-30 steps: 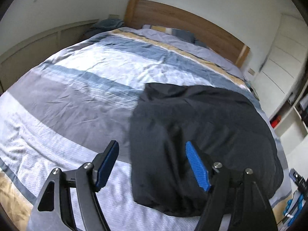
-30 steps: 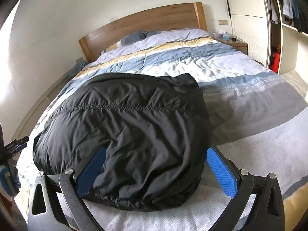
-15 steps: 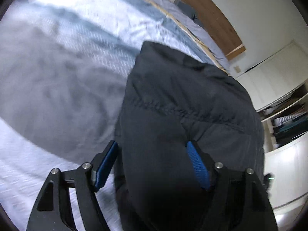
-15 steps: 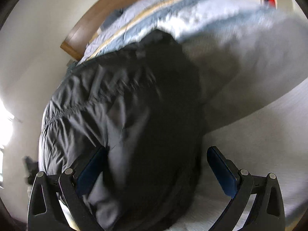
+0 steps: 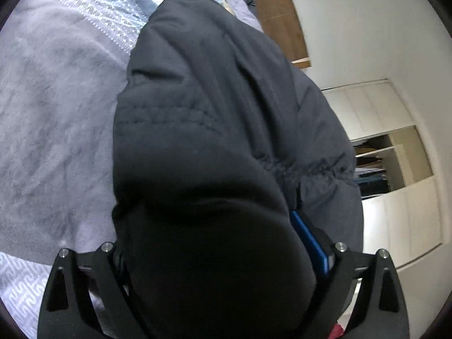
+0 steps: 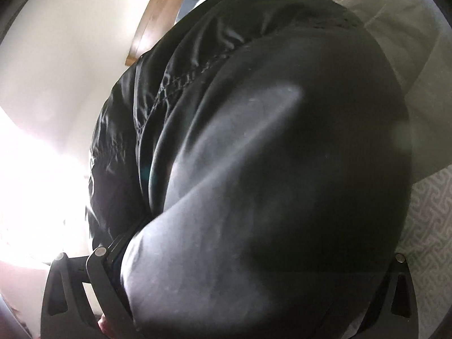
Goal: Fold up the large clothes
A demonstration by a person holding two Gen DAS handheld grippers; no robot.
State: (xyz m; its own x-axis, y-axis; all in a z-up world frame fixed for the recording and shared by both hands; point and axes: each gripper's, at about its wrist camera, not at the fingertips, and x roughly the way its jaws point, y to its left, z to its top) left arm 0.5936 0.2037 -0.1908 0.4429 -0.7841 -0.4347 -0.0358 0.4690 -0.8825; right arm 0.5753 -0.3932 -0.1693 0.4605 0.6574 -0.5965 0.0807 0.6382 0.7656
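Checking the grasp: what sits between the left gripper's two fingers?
A thick bulge of the black jacket fills the opening left gripper, as the left wrist view shows.

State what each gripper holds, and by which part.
Neither hold is confirmable: the black padded jacket bulges between both pairs of fingers; left gripper jaws are opening.

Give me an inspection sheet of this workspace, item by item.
Surface: bed with striped grey duvet.
Job's things: black padded jacket, bulky, folded on the duvet.
Clutter: nothing seen.
Grippers: left tongs opening, jacket bulging between the jaws; right tongs spread wide, jacket filling the gap, grip unclear.
Cables: nothing seen.
Surroundings: wooden headboard, white wall, white wardrobe with open shelves.
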